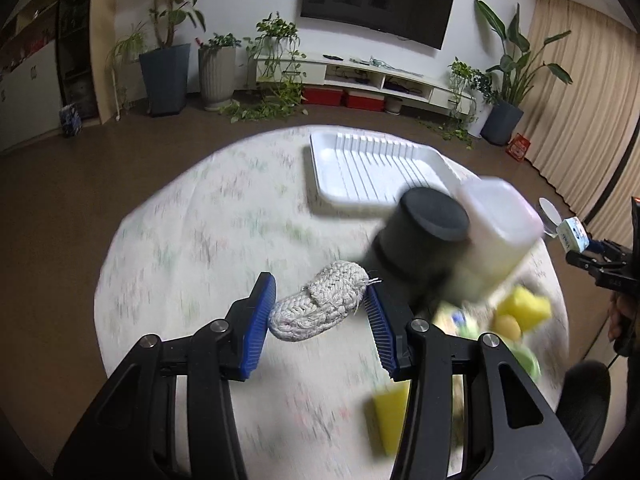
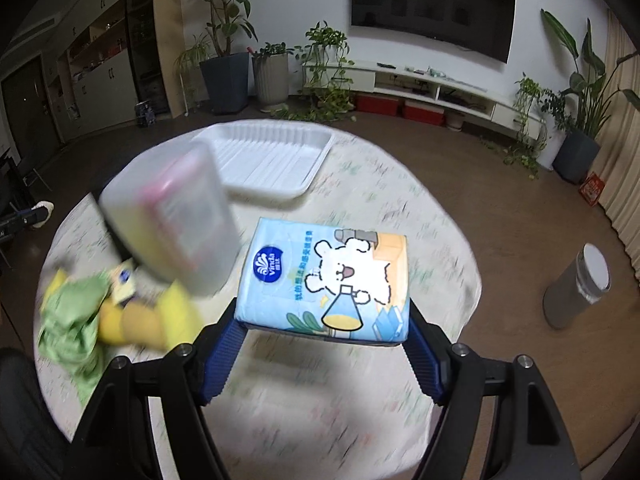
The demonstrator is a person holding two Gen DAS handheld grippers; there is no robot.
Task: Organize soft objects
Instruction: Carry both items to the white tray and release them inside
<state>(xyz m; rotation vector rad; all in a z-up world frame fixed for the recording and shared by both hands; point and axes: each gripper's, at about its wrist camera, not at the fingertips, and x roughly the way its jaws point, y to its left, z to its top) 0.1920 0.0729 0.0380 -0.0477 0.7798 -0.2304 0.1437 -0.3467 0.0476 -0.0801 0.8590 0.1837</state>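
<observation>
1. Left gripper [image 1: 320, 312], black frame with blue ribbed pads: I see its jaws pinching a grey-white braided rope pad [image 1: 318, 306], oval and soft, lifted clear of the tabletop

2. Right gripper [image 2: 326, 336], same build: its jaws clamp a light-blue soft tissue pack [image 2: 324, 282] printed with a white cartoon bear and a flask, held above the tabletop by its two short sides

3. Round tabletop [image 1: 200, 216] under a pale floral cloth, blurred in both views

4. White ribbed plastic tray [image 1: 376, 168], rectangular, at the far side of the tabletop, nothing in it

5. Dark cylindrical container [image 1: 420, 248] with a flat lid, standing near the middle right in my left view, touching or just beside item 6; I cannot tell which

6. Translucent plastic jar [image 2: 176, 216] with yellowish contents, blurred

7. Soft items left on the tabletop: yellow sponge blocks [image 1: 524, 306], one more yellow sponge [image 1: 390, 416] nearer the left gripper, a crumpled green cloth [image 2: 76, 320] beside them

8. Grey cylinder with a pale cap [image 2: 576, 288] on the brown floor, well apart from the tabletop

9. Background: wall television [image 2: 432, 4], potted plants [image 1: 166, 40], low white cabinet [image 1: 360, 76]
</observation>
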